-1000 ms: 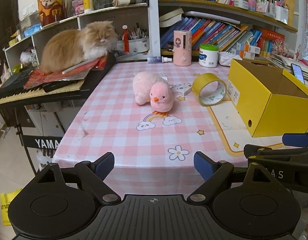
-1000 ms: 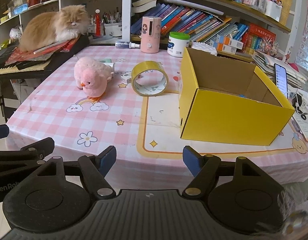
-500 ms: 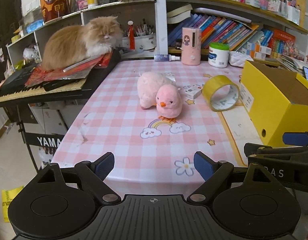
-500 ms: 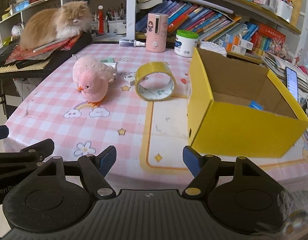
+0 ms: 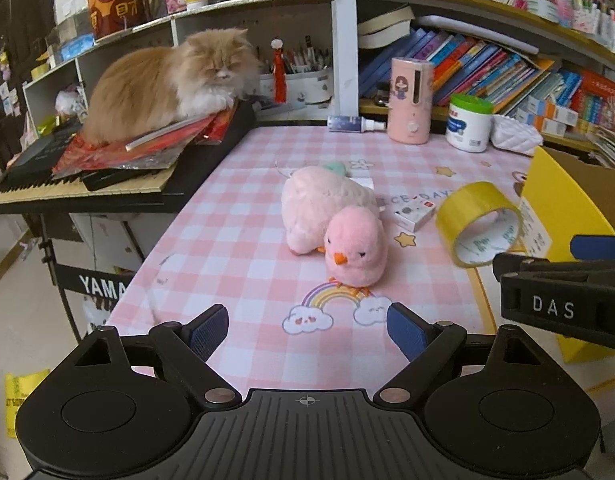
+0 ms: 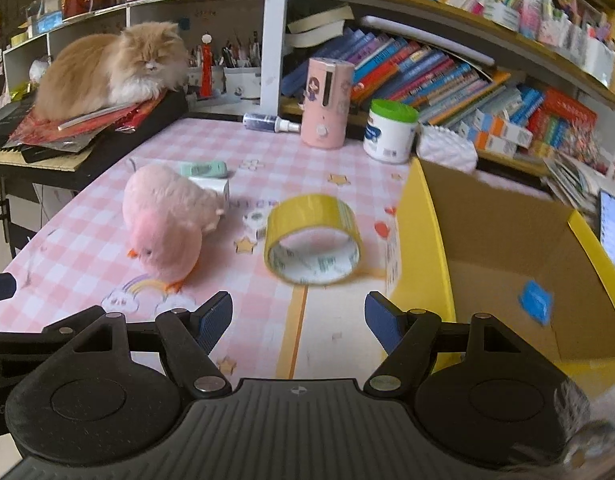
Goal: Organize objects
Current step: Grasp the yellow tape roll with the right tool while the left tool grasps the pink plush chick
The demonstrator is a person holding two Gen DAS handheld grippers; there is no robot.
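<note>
A pink plush chick (image 5: 355, 246) stands on the pink checked tablecloth against a pale pink plush (image 5: 319, 204); both show in the right wrist view (image 6: 167, 236). A yellow tape roll (image 5: 477, 228) (image 6: 313, 240) lies on its side beside an open yellow box (image 6: 507, 264) (image 5: 563, 200). A small white box (image 5: 415, 212) sits between them. My left gripper (image 5: 307, 330) is open and empty, just short of the chick. My right gripper (image 6: 297, 318) is open and empty, in front of the tape roll.
An orange cat (image 5: 167, 84) lies on papers on a keyboard (image 5: 79, 188) at the table's left. A pink dispenser (image 5: 411, 100), a green-lidded tub (image 5: 469, 122) and a spray bottle (image 5: 355, 124) stand at the back. Bookshelves (image 6: 447, 64) are behind. A phone (image 6: 609, 226) lies at the right.
Both grippers have moved forward over the table. The chick and the tape roll are nearer. Both grippers stayed open.
</note>
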